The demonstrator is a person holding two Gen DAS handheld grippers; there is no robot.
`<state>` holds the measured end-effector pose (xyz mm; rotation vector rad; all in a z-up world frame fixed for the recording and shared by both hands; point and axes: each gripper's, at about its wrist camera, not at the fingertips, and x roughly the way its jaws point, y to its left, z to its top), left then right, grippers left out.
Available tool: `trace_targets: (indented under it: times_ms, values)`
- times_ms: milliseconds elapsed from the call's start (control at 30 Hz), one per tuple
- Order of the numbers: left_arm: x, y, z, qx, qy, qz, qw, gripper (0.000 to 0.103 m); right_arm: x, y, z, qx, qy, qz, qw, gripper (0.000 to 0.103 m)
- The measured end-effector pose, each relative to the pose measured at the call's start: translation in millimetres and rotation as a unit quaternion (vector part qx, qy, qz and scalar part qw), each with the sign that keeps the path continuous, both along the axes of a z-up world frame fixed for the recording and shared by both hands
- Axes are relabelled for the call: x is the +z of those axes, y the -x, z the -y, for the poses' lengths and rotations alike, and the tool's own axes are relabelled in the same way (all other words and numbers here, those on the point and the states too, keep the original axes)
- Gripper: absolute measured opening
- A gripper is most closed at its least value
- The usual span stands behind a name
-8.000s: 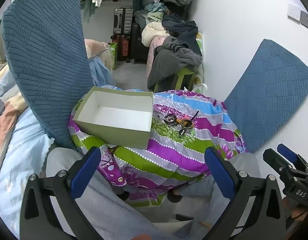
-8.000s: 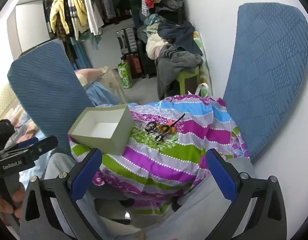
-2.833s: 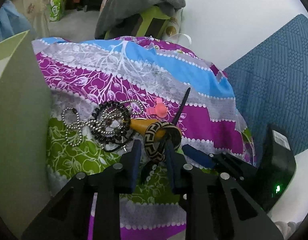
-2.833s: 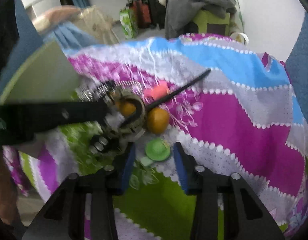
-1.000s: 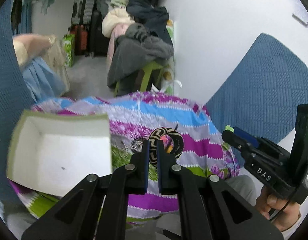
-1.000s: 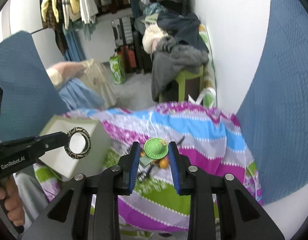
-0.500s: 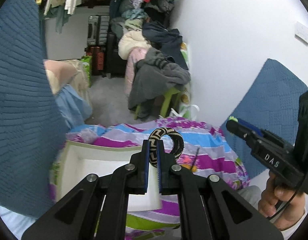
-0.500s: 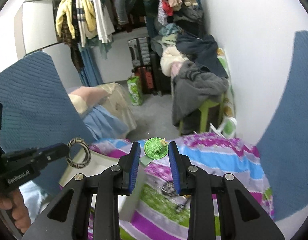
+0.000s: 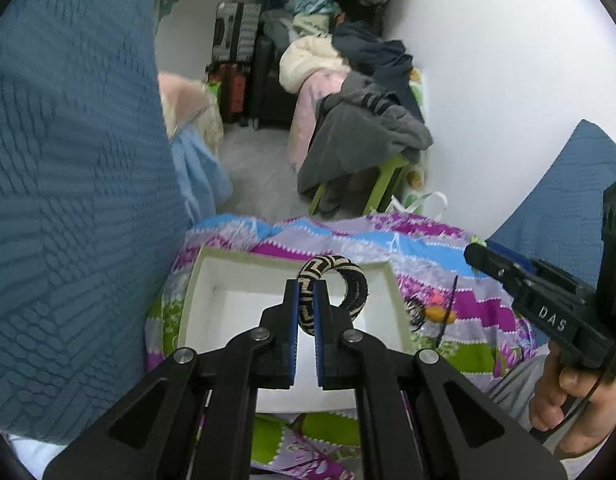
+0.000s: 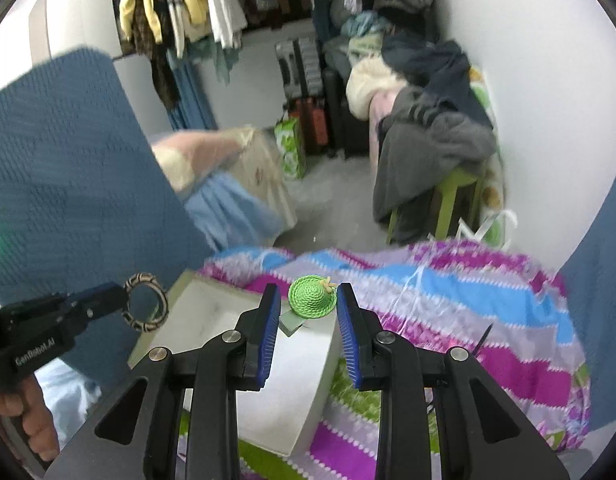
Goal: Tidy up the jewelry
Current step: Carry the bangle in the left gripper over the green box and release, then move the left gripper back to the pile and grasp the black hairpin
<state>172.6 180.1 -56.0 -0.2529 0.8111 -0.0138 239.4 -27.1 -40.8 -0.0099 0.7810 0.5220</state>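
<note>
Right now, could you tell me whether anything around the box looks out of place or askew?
Nothing is damaged or spilled. The white open box sits slightly crooked on the striped purple blanket. A small heap of jewelry lies loose on the blanket just right of the box, with a thin black stick across it.

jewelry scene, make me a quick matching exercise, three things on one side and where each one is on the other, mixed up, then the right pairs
Things:
1. patterned bangle
2. green hat clip
3. orange piece

Places:
A. lying on the striped cloth, beside the box
B. pinched in the left hand-held gripper
C. between the pads of the right hand-held gripper

Pairs: 1-B, 2-C, 3-A
</note>
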Motion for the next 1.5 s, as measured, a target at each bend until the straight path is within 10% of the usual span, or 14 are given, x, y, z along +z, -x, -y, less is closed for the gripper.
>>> trace_targets:
  times_ms: [633, 767, 833, 900, 1500]
  values:
    - [-96, -7, -17, -0.013, 0.035, -0.100, 0.9943, 0.007, -91, 8, -44, 0.053, 0.041, -0.102, 0.993, 0.029]
    - [-90, -6, -14, -0.015, 0.037, -0.098, 0.9944, 0.013, -82, 7, -38, 0.054, 0.023, -0.098, 0.993, 0.054]
    - [-83, -3, -13, -0.008, 0.034, -0.093, 0.9951, 0.044, -72, 8, -33, 0.054, 0.020, -0.088, 0.994, 0.055]
    - [-74, 0, -12, -0.001, 0.028, -0.078, 0.9966, 0.052, -61, 9, -28, 0.056, 0.012, -0.078, 0.995, 0.057]
    - [22, 17, 47, -0.005, 0.023, 0.031, 0.9992, 0.052, 36, 27, 62, 0.038, -0.031, 0.031, 0.998, 0.058]
